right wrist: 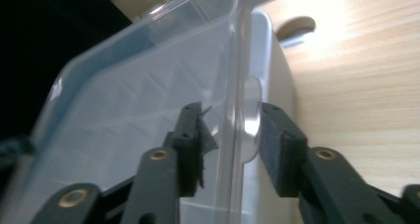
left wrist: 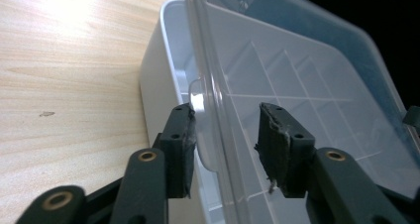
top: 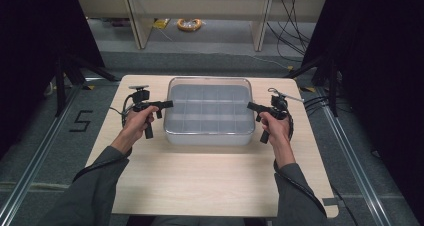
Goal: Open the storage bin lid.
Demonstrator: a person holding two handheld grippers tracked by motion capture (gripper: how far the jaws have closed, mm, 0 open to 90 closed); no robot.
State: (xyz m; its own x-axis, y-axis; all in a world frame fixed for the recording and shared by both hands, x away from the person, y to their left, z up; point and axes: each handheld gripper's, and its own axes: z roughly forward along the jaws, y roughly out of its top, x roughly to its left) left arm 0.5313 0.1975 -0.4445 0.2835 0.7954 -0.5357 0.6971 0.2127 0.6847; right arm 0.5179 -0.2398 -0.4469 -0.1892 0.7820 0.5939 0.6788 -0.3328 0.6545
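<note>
Left tongs (top: 169,104) are seen at the left short side of the storage box (top: 209,111), with the person's left hand (top: 138,122) behind them. In the left gripper view the left tongs (left wrist: 225,130) straddle the edge of the clear lid (left wrist: 297,75); the outer pad touches the small tab (left wrist: 198,97) on the lid rim, while the inner pad stands off the lid with a gap. The jaws are narrowed about the rim, but a firm clamp cannot be confirmed; nothing is lifted.

The box sits at the middle of the surface (top: 200,176), toward its far half. The white tray is divided into compartments, which are visible through the lid. The long axis runs left to right across the surface; the lid faces up and lies flat.

Right tongs (top: 250,106) are at the right short side, with the right hand (top: 275,126) behind them. In the right gripper view the right tongs (right wrist: 233,125) bracket the lid edge at the matching tab (right wrist: 251,120); both pads stand close to the plastic, the outer one at or on the tab. Whether they press cannot be told.

Handling judgement: the box is probably light, thin-walled plastic. The lid is likely smooth, slippery and somewhat flexible, so it may bow if taken from one end alone. The two side tabs are the sensible hold points, gripped evenly and raised level. Squeezing too hard could crack the rim.
</note>
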